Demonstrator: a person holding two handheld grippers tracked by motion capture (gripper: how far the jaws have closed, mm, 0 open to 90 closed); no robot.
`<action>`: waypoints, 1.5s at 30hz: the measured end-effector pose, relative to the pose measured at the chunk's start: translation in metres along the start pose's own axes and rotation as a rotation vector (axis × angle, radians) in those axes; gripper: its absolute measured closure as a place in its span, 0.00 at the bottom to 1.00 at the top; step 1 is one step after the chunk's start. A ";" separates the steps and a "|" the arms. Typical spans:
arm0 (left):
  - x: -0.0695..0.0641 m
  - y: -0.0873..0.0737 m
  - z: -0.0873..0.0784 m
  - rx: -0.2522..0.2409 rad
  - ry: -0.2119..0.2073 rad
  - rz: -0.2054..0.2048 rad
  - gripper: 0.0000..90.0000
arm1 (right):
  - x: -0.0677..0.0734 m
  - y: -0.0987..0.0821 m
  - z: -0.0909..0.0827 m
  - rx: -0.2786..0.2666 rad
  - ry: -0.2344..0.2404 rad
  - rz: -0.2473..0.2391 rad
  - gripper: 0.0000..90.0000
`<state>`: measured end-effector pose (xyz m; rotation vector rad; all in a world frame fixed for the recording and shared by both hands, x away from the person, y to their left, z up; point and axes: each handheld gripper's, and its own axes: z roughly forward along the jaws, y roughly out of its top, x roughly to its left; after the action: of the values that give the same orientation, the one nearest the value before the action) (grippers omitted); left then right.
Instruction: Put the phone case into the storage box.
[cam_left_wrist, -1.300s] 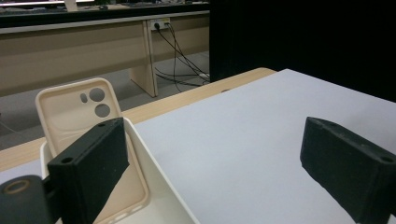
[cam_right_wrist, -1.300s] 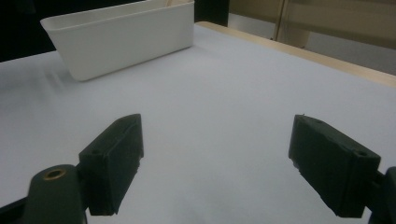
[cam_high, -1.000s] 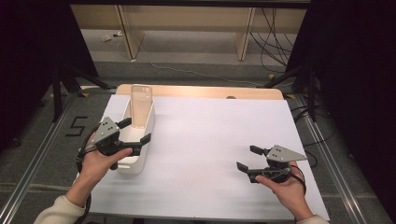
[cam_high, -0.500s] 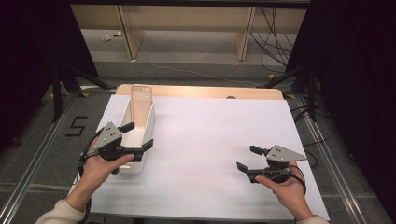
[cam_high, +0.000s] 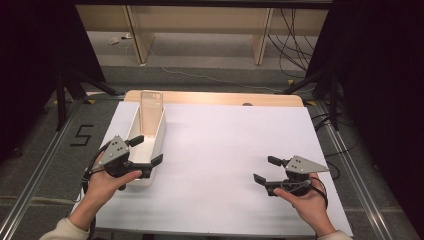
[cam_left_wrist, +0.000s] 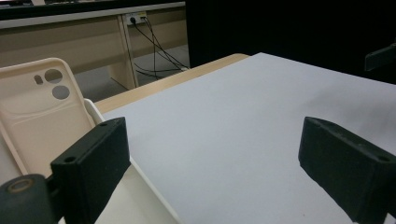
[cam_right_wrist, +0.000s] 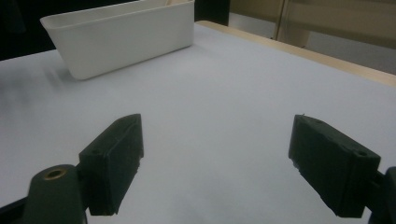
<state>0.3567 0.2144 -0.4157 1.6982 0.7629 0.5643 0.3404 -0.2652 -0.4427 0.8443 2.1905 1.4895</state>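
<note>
The left gripper (cam_high: 145, 150) now hangs at the near end of the white bin (cam_high: 157, 132), its jaws spread wide and straddling the bin's near right wall, one jaw over the inside and the other out over the white table sheet (cam_high: 230, 150). A second ago it sat a little further up along the bin, closer to the cream phone case (cam_high: 151, 111); since then the hand has drawn back toward the person and slightly down, and nothing has come with it. The left gripper view bears this out: the two black jaws stand well apart with nothing but air and table between them, and the phone case (cam_left_wrist: 44, 116) leans upright against the far end wall of the bin, camera holes at the top. So the case rests in the bin, free of both grippers, and I judge the placing step to be done, with the left hand pulling clear. Across the table, well apart from the bin, the right gripper (cam_high: 264, 170) lies low over the sheet, jaws likewise wide and empty, and it has not shifted over the last second.
</note>
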 end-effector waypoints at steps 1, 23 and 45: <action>0.000 0.000 0.000 0.003 0.000 0.000 0.09 | 0.000 0.000 0.000 0.003 0.002 0.005 0.21; -0.002 -0.012 -0.004 0.010 -0.004 0.016 0.11 | 0.000 0.000 0.000 0.002 0.002 0.000 0.21; -0.004 -0.015 -0.003 0.009 -0.007 0.020 0.12 | 0.000 0.000 -0.002 0.022 0.002 0.000 0.21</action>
<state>0.3491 0.2160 -0.4299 1.7170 0.7448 0.5689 0.3394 -0.2666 -0.4419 0.8501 2.2120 1.4701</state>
